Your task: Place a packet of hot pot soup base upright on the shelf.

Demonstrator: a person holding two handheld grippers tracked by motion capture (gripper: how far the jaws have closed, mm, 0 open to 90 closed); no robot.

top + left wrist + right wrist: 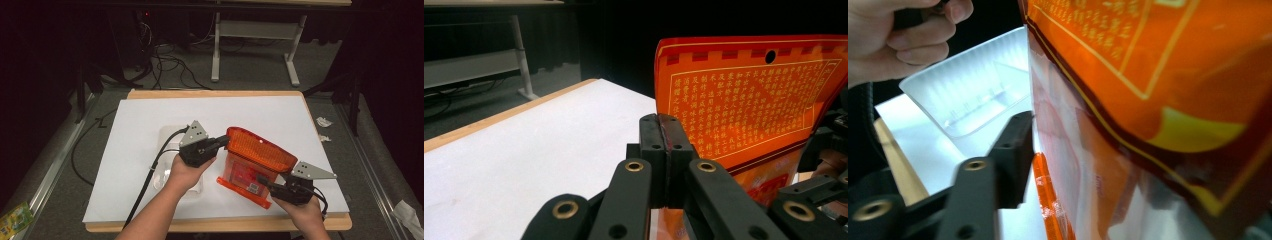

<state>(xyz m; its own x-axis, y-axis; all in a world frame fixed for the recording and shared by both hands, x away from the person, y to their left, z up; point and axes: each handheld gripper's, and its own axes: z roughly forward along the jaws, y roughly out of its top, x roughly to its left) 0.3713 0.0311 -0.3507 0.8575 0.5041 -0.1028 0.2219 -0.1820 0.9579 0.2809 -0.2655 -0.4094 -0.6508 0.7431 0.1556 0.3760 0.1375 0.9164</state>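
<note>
In the right gripper view, the orange printed plastic bag [1158, 100] covers one jaw, so the opening of the right gripper [270, 183] is hard to judge; the clear plastic tray [968, 95] is half hidden behind the visible jaw. At the centre of the high view, the left gripper [223, 141] pinches the bag's upper left edge with jaws pressed together. The bag stands tilted at centre right on the white table sheet [150, 120]. The right gripper reaches its lower right corner, with one jaw beside the bag. Both hands come from the bottom edge.
</note>
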